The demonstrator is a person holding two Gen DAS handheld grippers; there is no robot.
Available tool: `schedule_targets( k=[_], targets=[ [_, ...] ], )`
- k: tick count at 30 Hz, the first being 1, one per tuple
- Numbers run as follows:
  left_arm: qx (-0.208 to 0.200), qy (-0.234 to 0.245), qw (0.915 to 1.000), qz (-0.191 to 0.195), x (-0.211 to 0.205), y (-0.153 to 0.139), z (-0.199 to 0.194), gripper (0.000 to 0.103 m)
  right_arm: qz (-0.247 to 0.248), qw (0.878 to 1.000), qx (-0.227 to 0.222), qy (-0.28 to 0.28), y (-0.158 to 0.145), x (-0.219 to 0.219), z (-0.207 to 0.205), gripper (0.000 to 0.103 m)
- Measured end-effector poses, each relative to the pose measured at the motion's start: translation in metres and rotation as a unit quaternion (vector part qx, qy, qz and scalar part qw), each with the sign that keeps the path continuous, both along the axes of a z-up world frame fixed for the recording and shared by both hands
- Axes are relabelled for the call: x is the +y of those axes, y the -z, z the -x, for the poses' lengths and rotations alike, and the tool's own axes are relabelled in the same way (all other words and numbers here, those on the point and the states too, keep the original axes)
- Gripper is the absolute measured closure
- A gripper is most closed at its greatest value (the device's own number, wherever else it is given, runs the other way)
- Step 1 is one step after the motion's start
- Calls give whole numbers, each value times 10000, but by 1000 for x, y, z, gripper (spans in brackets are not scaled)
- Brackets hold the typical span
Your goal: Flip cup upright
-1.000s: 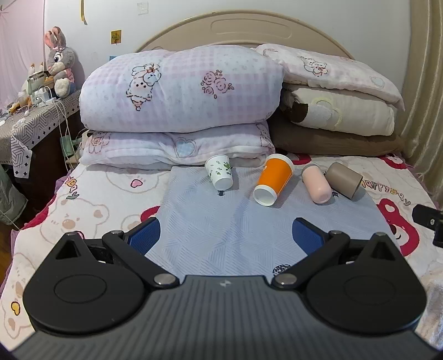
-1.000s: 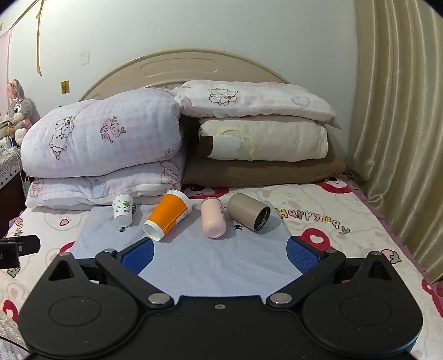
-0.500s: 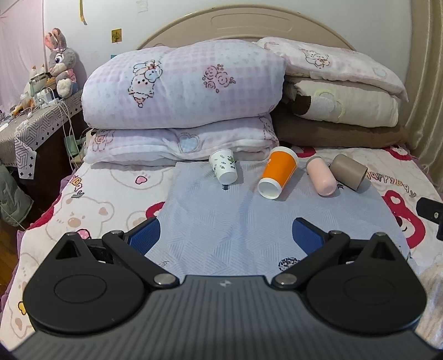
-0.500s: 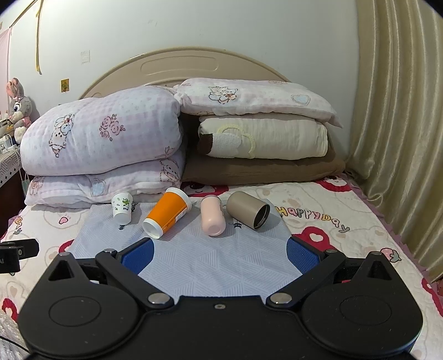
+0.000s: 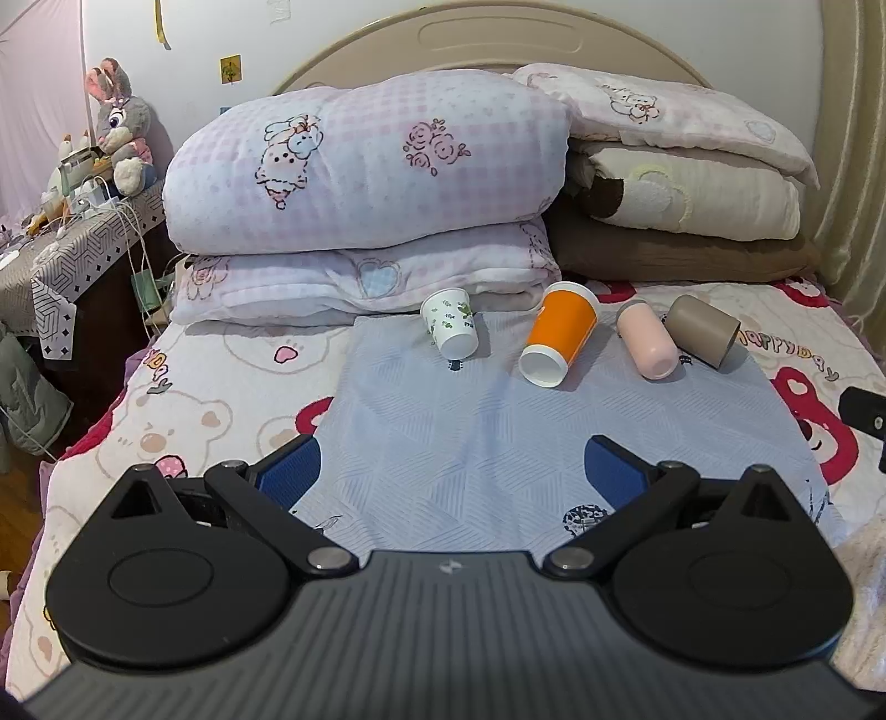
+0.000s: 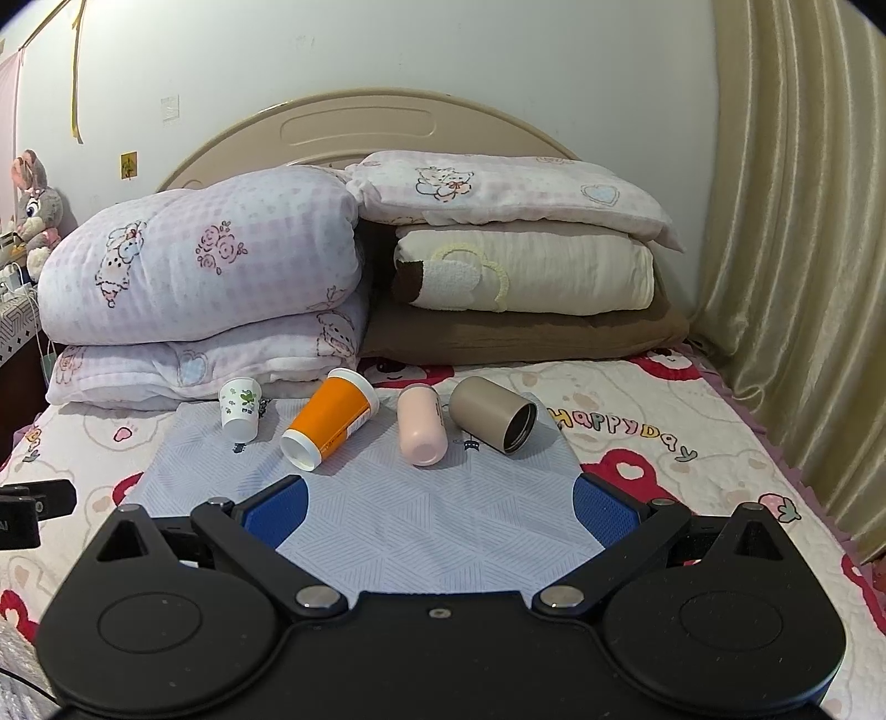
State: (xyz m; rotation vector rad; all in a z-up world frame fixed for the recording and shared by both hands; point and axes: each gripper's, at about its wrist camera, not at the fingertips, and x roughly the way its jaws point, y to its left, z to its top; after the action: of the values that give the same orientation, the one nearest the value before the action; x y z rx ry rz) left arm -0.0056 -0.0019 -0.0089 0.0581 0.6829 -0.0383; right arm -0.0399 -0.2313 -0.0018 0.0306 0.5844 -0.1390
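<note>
Cups on bed: four lie tipped in row on blue mat (image 5: pixel 498 443) near pillows, orange cup (image 5: pixel 559 332) central. Both my grippers, left gripper (image 5: pixel 451 465) and right gripper (image 6: pixel 440 509), spread wide, empty, well short of cups; nothing upright yet.

**Bedroom with a made-up bed**

A bed (image 5: pixel 183 387) with a cartoon-bear sheet fills the room, backed by a curved beige headboard (image 6: pixel 365 124) against a pale wall (image 6: pixel 387 44). Folded pink-checked quilts (image 5: pixel 360 166) and stacked cream and brown bedding (image 6: pixel 520 277) lie at its head. A grey-blue cloth (image 5: pixel 443 454) covers the middle. Gold curtains (image 6: pixel 797 249) hang on the right. At left, a side table (image 5: pixel 66 249) holds a plush rabbit (image 5: pixel 119 122) and cables.
</note>
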Motion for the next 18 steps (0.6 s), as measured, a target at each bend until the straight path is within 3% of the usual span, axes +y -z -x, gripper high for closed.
schedule_targets(
  k=[18],
  targets=[
    [-62, 146, 9999, 70, 0, -6, 9, 0, 22, 10000, 12, 4, 2, -3, 2, 0]
  ],
)
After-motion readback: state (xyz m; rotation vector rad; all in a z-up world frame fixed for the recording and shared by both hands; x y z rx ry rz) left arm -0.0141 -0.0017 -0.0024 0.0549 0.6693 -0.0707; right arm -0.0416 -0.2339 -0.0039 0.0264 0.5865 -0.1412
